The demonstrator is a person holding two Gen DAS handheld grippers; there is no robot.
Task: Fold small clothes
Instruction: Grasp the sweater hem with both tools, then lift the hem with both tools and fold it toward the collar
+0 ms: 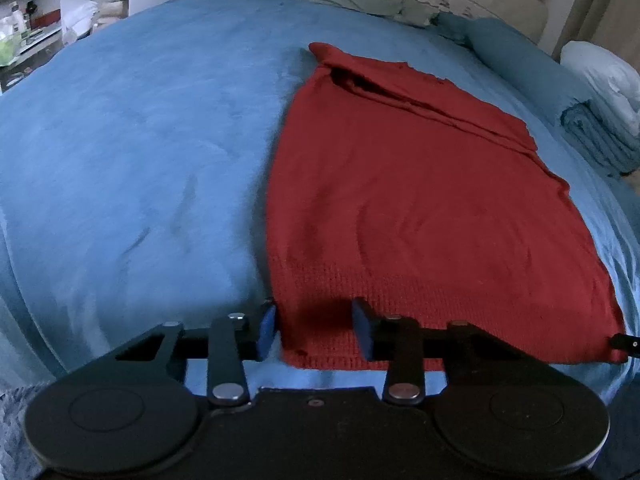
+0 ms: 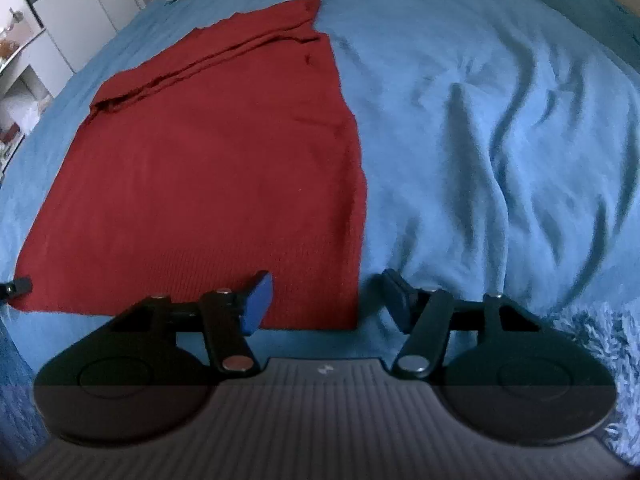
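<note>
I see a bed (image 1: 120,140) under a blue plush cover, wrinkled on its right side. A red knit garment (image 1: 420,208) lies flat on it, far end folded over. A folded blue blanket (image 1: 600,136) sits at the right edge.

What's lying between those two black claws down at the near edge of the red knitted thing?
The red garment's ribbed hem. In the left wrist view it spans from the left gripper to the right gripper's fingertip at the other corner.
</note>
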